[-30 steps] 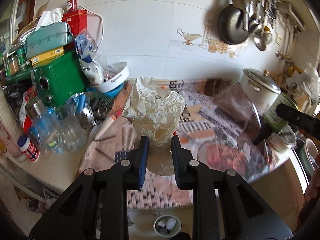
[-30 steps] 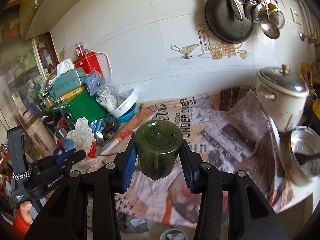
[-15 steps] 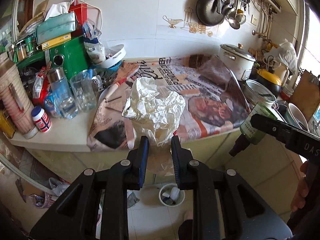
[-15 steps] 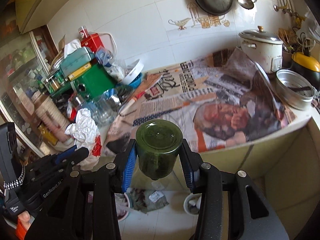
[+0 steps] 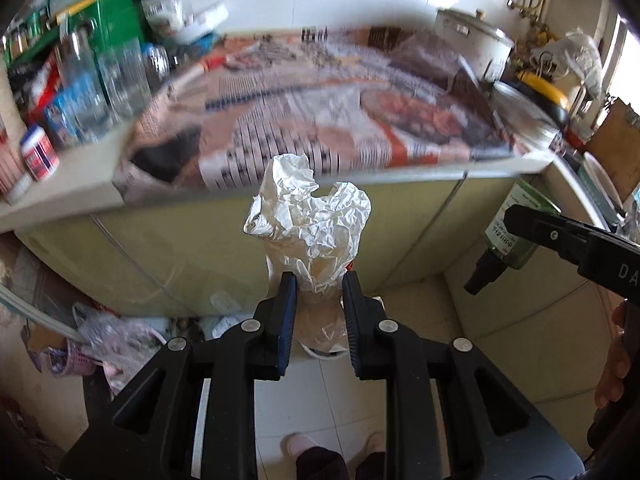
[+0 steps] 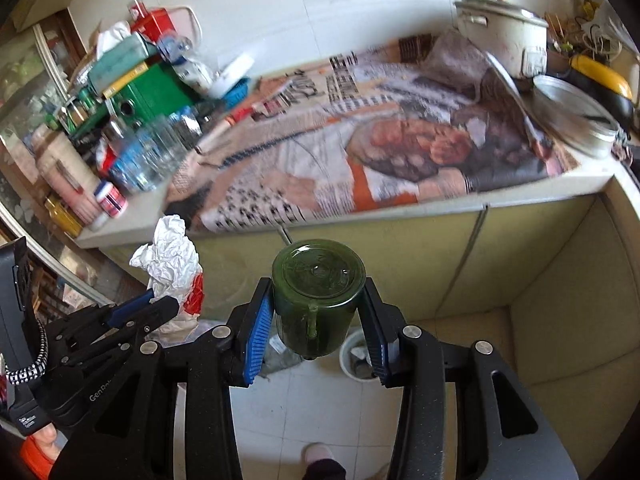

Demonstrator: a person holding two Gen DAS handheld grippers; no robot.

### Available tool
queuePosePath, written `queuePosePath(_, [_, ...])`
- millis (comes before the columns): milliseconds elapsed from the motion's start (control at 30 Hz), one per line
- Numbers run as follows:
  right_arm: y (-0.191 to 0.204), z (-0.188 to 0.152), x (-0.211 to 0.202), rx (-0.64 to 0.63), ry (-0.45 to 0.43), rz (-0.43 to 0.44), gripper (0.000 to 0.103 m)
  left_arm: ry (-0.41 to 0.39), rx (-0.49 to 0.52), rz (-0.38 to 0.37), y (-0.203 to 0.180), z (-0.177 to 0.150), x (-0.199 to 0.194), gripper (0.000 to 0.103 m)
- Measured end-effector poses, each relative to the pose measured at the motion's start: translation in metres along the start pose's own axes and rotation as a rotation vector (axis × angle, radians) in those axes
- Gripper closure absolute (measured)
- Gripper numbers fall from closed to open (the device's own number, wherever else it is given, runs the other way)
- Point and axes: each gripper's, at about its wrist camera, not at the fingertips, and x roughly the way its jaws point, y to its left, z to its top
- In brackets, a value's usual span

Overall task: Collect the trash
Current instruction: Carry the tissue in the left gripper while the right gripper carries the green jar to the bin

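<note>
My left gripper [image 5: 319,280] is shut on a crumpled white paper wrapper [image 5: 310,224] and holds it in the air in front of the counter's cabinet doors. A white bin [image 5: 324,350] on the floor shows partly behind the wrapper. My right gripper [image 6: 318,296] is shut on a green bottle [image 6: 316,296], its base towards the camera. The bottle [image 5: 516,236] also shows at the right of the left wrist view. The small white bin [image 6: 356,354] with trash in it stands on the floor just behind the bottle. The wrapper [image 6: 172,264] shows at the left of the right wrist view.
The counter [image 6: 520,196] is covered with newspaper [image 6: 360,152]. Glasses, jars and a green box [image 6: 152,88] crowd its left end; a white pot [image 6: 504,36] and metal bowl [image 6: 576,116] stand at its right. Bags [image 5: 108,340] lie on the tiled floor at left.
Both grippers have drawn back from the counter and tilted down towards the floor, each keeping its load. The floor bin has come closer beneath them.
</note>
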Motion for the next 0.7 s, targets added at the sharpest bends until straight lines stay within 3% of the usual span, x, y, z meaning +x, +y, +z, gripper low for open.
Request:
queuePosePath(200, [-0.049,-0.036,0.065,0.018,0.093,0.017,0.064,0.107,-0.074,0.016,-0.007,-0.055,0.090,0.081])
queuePosePath(400, [-0.088,-0.068,0.152,0.010,0.180,0.018,0.064,0.158,-0.126,0.063,-0.003,-0.104,0.172,0.081])
queuePosePath(700, [-0.090,-0.101,0.253,-0.014,0.279,0.069,0.064,0.196,-0.185,0.072,0.020,-0.129,0.249,0.081])
